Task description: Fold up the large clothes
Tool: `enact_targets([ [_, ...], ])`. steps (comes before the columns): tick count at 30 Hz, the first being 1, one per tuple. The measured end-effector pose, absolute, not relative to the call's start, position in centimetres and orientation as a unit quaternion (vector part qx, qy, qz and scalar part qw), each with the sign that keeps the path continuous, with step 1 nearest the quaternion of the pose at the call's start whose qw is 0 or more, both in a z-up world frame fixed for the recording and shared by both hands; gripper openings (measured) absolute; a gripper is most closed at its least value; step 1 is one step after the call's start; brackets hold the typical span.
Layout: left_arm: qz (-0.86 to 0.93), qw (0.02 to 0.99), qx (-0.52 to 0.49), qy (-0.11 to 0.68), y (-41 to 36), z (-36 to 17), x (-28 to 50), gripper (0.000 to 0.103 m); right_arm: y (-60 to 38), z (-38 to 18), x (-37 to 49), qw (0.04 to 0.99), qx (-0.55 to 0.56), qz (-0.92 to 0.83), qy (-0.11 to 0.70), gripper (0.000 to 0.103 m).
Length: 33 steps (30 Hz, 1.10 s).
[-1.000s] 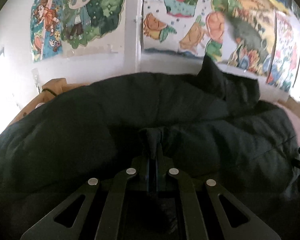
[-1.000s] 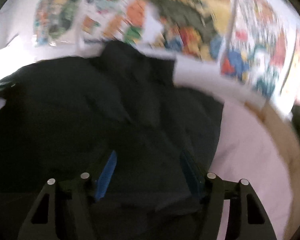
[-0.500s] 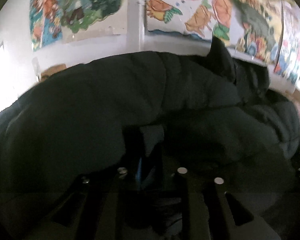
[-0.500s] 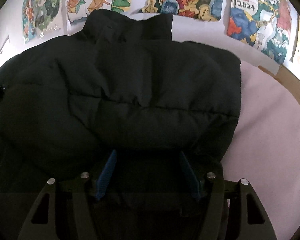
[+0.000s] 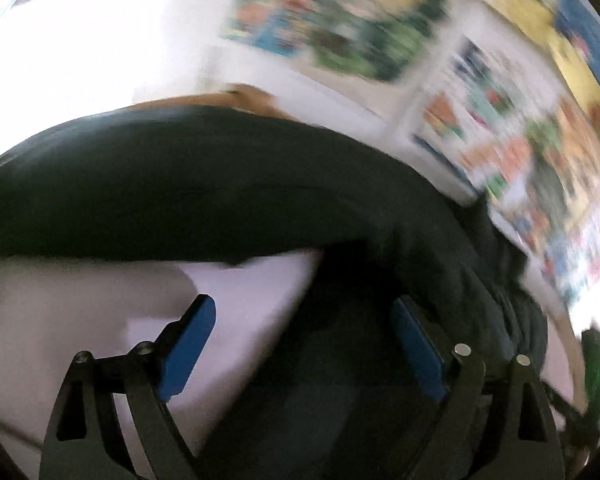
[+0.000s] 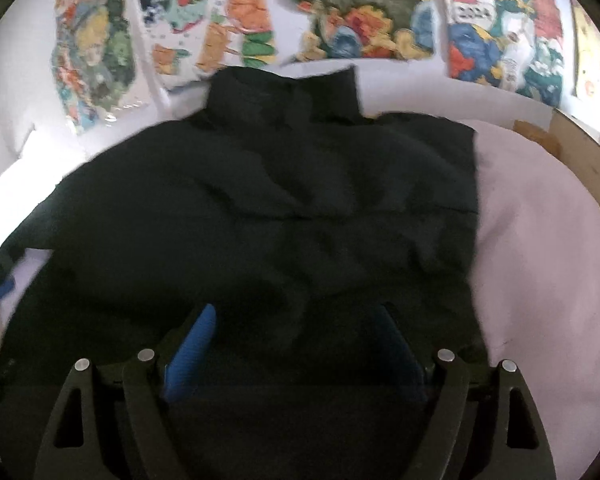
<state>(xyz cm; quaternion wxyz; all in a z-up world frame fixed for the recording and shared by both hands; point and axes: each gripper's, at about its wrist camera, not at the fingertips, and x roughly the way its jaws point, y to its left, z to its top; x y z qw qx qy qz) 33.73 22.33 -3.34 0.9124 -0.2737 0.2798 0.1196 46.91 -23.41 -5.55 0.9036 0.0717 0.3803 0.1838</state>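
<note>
A black puffy jacket (image 6: 300, 208) lies across a pink-covered bed (image 6: 540, 240), collar toward the far edge. It looks soft, bulky and slippery; hems or seams suit gripping best. The left gripper (image 5: 300, 328) and right gripper (image 6: 296, 332) are both opening, pinching nothing.

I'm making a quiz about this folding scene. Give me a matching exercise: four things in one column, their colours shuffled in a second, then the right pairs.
Things:
1. puffer jacket
2. sheet under the jacket
3. gripper pads
4. posters on the wall

Colours:
A. blue
B. many bright colours
C. black
D. pale pink

Pairs: 1-C, 2-D, 3-A, 4-B
</note>
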Motion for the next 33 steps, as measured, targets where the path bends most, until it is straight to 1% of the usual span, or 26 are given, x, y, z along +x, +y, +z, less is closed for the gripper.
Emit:
enact_targets([
  [5, 0.195, 0.882, -0.362, 0.229, 26.8, -3.2, 29.3, 0.087, -18.3, -2.7, 46.3, 0.91, 0.044, 0.221, 0.348, 0.087],
  [6, 0.195, 0.878, -0.38, 0.215, 27.7, -3.3, 28.8, 0.089, -16.7, -2.2, 46.4, 0.911, 0.029, 0.227, 0.343, 0.088],
  [7, 0.19, 0.876, -0.391, 0.208, 28.4, -3.4, 28.6, 0.094, -15.7, -2.0, 46.7, 0.909, 0.019, 0.23, 0.346, 0.088],
  [8, 0.18, 0.872, -0.409, 0.202, 29.5, -3.7, 28.6, 0.095, -13.9, -1.8, 47.0, 0.908, 0.003, 0.233, 0.347, 0.088],
  [12, 0.185, 0.849, -0.462, 0.178, 33.9, -5.0, 28.3, 0.095, -8.2, -1.5, 48.6, 0.906, -0.037, 0.242, 0.346, 0.088],
  [15, 0.198, 0.838, -0.483, 0.16, 36.4, -5.7, 28.0, 0.095, -4.8, -2.1, 50.5, 0.903, -0.045, 0.239, 0.354, 0.088],
  [18, 0.206, 0.833, -0.493, 0.144, 37.6, -6.0, 27.9, 0.095, -1.8, -4.1, 52.2, 0.891, -0.055, 0.242, 0.38, 0.088],
  [21, 0.198, 0.84, -0.487, 0.135, 37.7, -6.2, 27.8, 0.093, 0.4, -5.9, 52.1, 0.898, -0.106, 0.225, 0.362, 0.09],
  [22, 0.195, 0.845, -0.479, 0.134, 37.5, -6.0, 27.9, 0.087, 0.8, -6.6, 51.9, 0.902, -0.127, 0.217, 0.351, 0.092],
  [23, 0.194, 0.851, -0.469, 0.138, 37.2, -5.8, 28.1, 0.069, 0.8, -7.1, 51.9, 0.906, -0.132, 0.21, 0.344, 0.095],
  [24, 0.198, 0.855, -0.457, 0.143, 37.1, -5.5, 28.0, 0.059, 0.8, -7.6, 52.0, 0.907, -0.13, 0.205, 0.345, 0.097],
  [25, 0.2, 0.859, -0.448, 0.149, 36.8, -5.2, 28.4, 0.042, 0.8, -7.9, 52.2, 0.907, -0.13, 0.202, 0.346, 0.1],
  [26, 0.2, 0.863, -0.438, 0.151, 36.7, -4.9, 28.6, 0.038, 0.7, -8.4, 52.4, 0.906, -0.128, 0.202, 0.349, 0.102],
  [28, 0.202, 0.872, -0.424, 0.14, 36.3, -4.2, 28.7, 0.023, 0.5, -8.8, 52.6, 0.907, -0.124, 0.203, 0.349, 0.103],
  [29, 0.202, 0.876, -0.418, 0.134, 36.3, -3.8, 28.5, 0.018, 0.4, -8.9, 52.7, 0.907, -0.122, 0.204, 0.349, 0.103],
  [31, 0.195, 0.885, -0.405, 0.117, 36.0, -2.8, 28.3, 0.012, 0.2, -8.5, 52.6, 0.908, -0.114, 0.209, 0.345, 0.103],
  [33, 0.182, 0.899, -0.386, 0.095, 35.6, -1.4, 28.0, 0.009, -0.4, -7.7, 52.0, 0.911, -0.099, 0.216, 0.336, 0.103],
])
